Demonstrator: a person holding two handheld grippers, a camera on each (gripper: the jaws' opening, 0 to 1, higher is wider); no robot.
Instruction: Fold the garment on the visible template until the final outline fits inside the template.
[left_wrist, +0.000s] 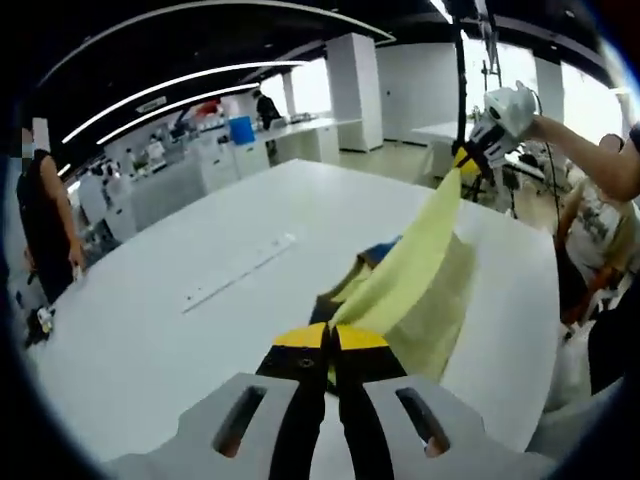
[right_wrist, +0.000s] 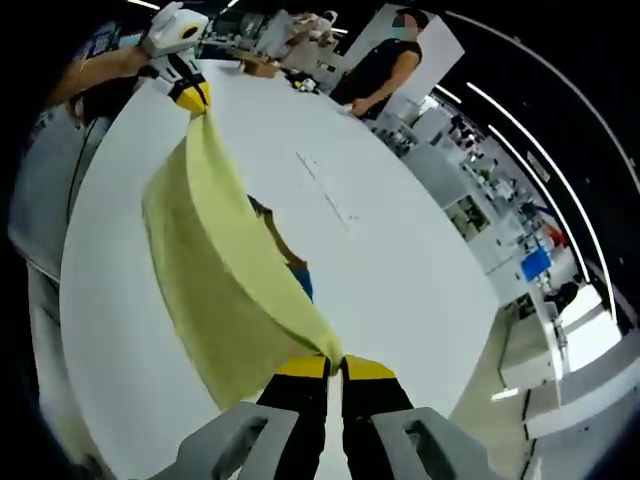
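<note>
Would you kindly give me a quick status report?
Both grippers, left and right, shut on yellow garment. Garment stretched between them above table. Blue item beneath.

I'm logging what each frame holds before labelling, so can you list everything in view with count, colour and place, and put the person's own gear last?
Garment: one, pale yellow, stretched in the air over the table between the two grippers.
Blue item: one, partly hidden under the garment; what it is cannot be told.
Table: one, white, large, under the garment.
Strip: one, whitish, long, flat on the table beyond the garment.
Bystander: one, in dark clothes, standing at the table's far edge.
Benches: several, white, background, with clutter and a blue bin.
Left gripper: one, yellow tips, shut on one garment end.
Right gripper: one, yellow tips, shut on the other end.
</note>
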